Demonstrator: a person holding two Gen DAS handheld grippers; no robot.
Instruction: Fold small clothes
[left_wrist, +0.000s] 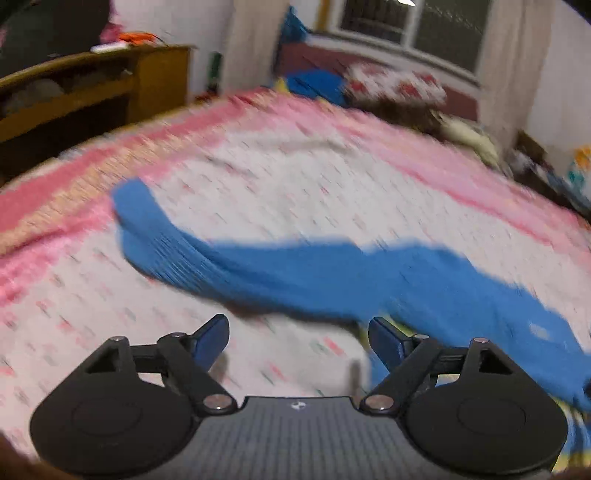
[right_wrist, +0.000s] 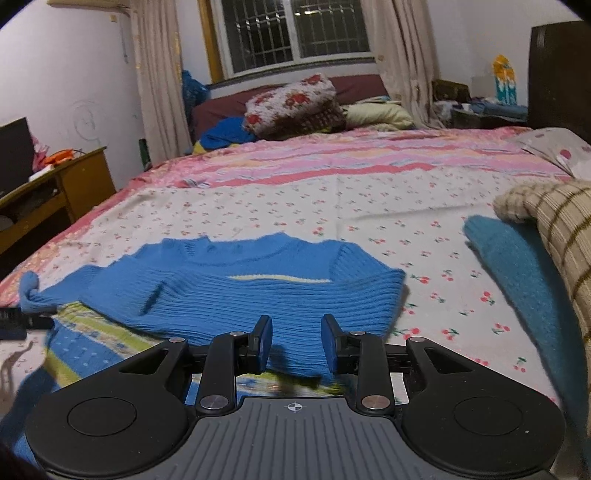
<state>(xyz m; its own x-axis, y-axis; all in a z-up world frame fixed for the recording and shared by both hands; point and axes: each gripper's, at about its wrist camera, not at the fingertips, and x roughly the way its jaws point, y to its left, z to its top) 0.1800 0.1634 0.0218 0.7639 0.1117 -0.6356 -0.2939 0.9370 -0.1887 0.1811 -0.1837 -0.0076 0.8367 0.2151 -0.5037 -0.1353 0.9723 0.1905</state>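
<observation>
Dim indoor light, left wrist view smeared by motion blur — right wrist view sharp, fisheye-curved edges, dark corners.

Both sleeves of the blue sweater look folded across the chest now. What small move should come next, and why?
Probably bring the open right claw down onto the blue ribbed knit sweater at its near folded edge and grip it, ready to fold the body. The open left claw holds nothing, and the sweater lies flat on the cherry-print bedsheet.

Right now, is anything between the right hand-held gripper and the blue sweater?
Nothing visible. The right hand-held gripper hangs with open jaws right over the blue ribbed sweater lying on the bedsheet; the teal garment lies off to the side.
</observation>
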